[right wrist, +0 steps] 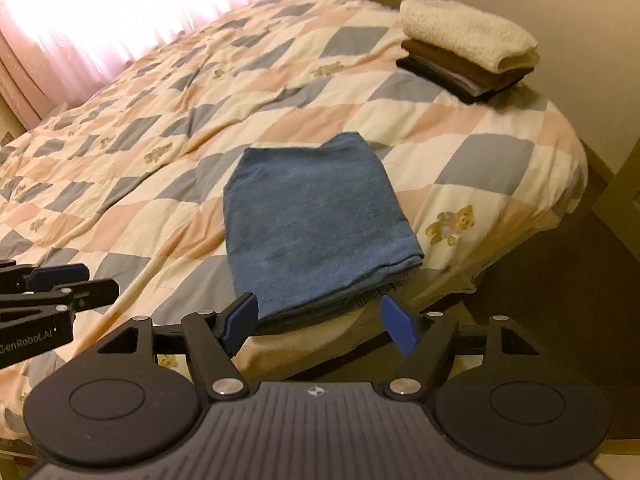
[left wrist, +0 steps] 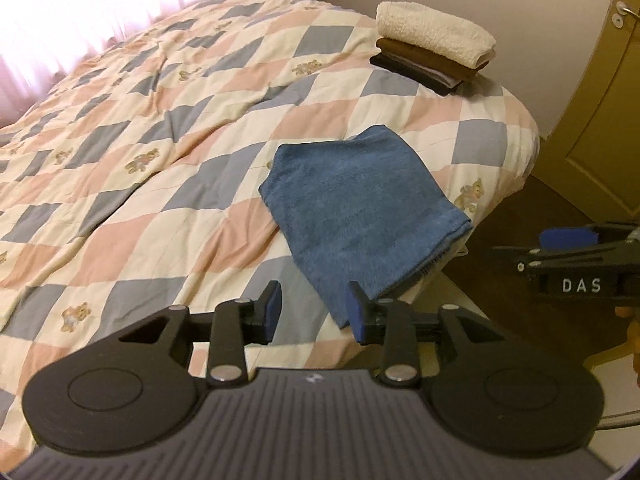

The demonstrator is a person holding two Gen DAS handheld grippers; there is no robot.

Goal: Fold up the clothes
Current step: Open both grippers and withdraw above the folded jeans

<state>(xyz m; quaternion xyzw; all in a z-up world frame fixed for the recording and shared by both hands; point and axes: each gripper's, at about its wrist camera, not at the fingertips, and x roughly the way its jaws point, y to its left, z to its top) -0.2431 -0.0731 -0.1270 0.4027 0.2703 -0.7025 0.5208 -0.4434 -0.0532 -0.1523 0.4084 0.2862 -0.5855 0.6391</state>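
- Bedroom scene: bed (left wrist: 120, 168) covered by a checked quilt with teddy-bear prints, pink curtains (left wrist: 80, 8) backlit at the far side, door (left wrist: 600, 80) at the right.
- Blue towel (left wrist: 360, 208) is seen lying folded on the quilt at the near edge of the bed, its near end slightly overhanging the edge.
- Long axis of the towel runs roughly away from the cameras, tilted a little across the bed; its folded edges are stacked at the near right corner.
- Stack of folded clothes (left wrist: 434, 48) (cream on top, brown and dark below) is parked at the far right corner of the bed, well apart from the towel.
- Left gripper (left wrist: 314, 310): jaws spread, nothing held; the towel's near left corner sits just ahead, close to the right-hand finger. Pose is level, aimed along the bed.
- Right gripper (right wrist: 320, 322): jaws spread wide, empty, with the towel's near end straight ahead between the finger lines. Contact cannot be confirmed.
- Both grippers are held side by side at the near edge; the right one is judged better centred on the towel.
- Judgement: the fold looks finished, so transfer to the stack, ahead and to the right, is likely next.
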